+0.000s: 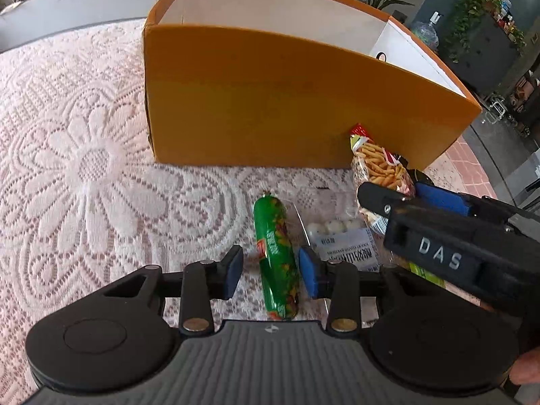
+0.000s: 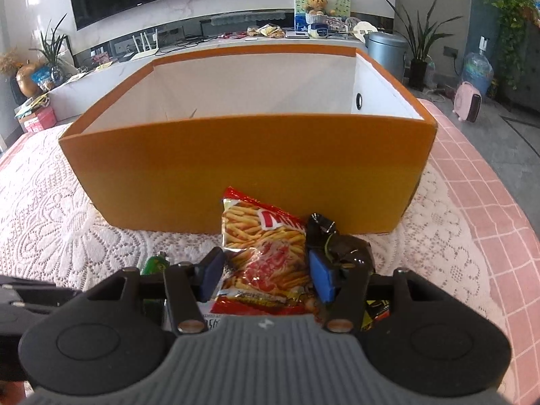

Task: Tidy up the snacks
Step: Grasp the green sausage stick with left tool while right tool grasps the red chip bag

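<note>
A green sausage stick [image 1: 275, 256] lies on the lace cloth between the pads of my left gripper [image 1: 272, 271]. The left pad stands clear of it and the right pad sits at its edge, so the jaws are open. My right gripper [image 2: 266, 276] is shut on a red bag of fries snacks [image 2: 263, 253], both pads pressing its crumpled sides. In the left wrist view that bag [image 1: 378, 165] tilts up against the box, with the right gripper [image 1: 401, 192] around its lower part. The open orange box [image 2: 236, 168] stands just behind; the part of its white inside I can see holds nothing.
A clear packet of white sweets [image 1: 337, 233] lies between the sausage and the fries bag. A black shiny packet [image 2: 344, 246] sits right of the fries bag. The table edge with pink checked cloth [image 2: 472, 209] runs to the right. Lace cloth [image 1: 84, 168] stretches left.
</note>
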